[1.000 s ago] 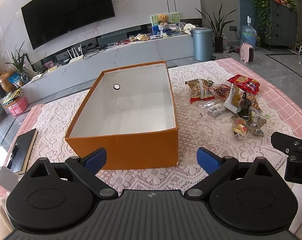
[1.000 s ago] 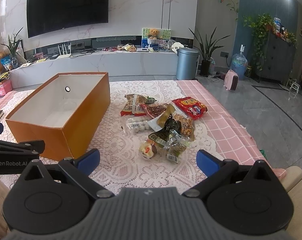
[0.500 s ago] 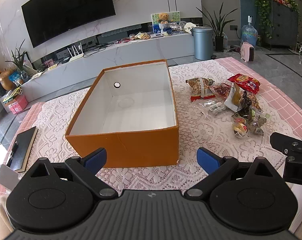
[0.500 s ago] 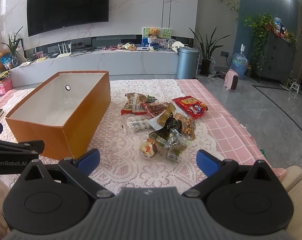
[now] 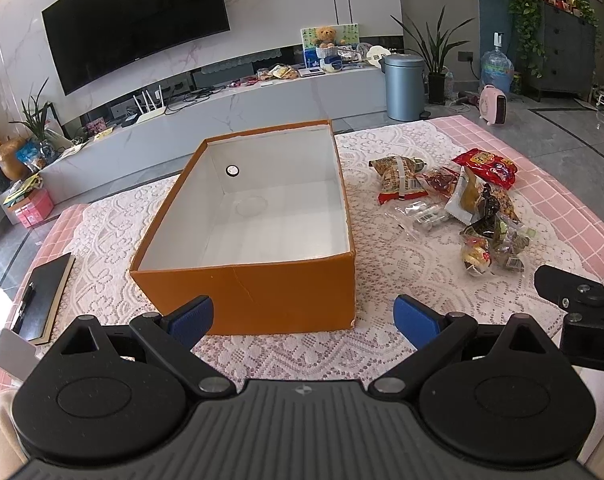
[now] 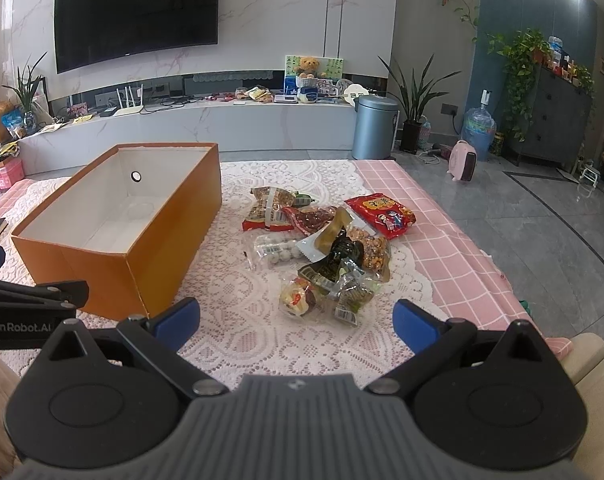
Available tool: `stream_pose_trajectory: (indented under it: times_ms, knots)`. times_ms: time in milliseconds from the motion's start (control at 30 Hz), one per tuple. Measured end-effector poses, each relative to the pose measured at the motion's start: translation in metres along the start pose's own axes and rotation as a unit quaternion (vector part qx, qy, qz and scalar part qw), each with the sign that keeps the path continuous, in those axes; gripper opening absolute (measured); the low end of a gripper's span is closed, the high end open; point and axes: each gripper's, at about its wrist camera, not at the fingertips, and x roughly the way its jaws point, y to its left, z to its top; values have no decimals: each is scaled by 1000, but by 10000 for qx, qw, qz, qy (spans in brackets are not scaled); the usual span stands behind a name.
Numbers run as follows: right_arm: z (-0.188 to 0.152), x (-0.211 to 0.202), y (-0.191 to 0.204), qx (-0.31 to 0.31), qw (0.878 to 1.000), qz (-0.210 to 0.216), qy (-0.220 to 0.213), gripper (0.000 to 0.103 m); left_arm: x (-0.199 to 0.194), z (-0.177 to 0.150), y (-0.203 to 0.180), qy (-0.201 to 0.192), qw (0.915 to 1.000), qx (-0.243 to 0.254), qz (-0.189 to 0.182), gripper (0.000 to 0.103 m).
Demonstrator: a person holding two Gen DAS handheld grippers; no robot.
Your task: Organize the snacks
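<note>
So you're basically at the starting line here: your right gripper [image 6: 296, 318] has its blue fingers spread wide with nothing between them, hanging over the lace tablecloth [image 6: 238, 320] just short of the snack pile [image 6: 325, 248], which sits dead ahead at about 12 o'clock from that camera. Your left gripper [image 5: 302, 316] is spread wide and empty too, parked in front of the orange box [image 5: 254, 296], whose near wall is right at its 12 o'clock. The box looks bare inside, so I'd say no snack has gone in yet. Nearest grab for the right side looks like the little clear packet [image 6: 298, 298] at the front of the heap. Those wrappers are crinkly and overlapping, so pinch one edge and lift slowly, or you'll probably drag its neighbours along. Then it's over to the box at 10 o'clock.
</note>
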Motion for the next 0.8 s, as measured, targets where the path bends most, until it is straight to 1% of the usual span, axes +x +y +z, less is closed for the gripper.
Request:
stream_pose_trajectory:
  times_ms: [800]
  knots:
    - [1,-2,2,-33,10000,3,-9,100,-2,0,-1,-1,10000,-6,-5,103]
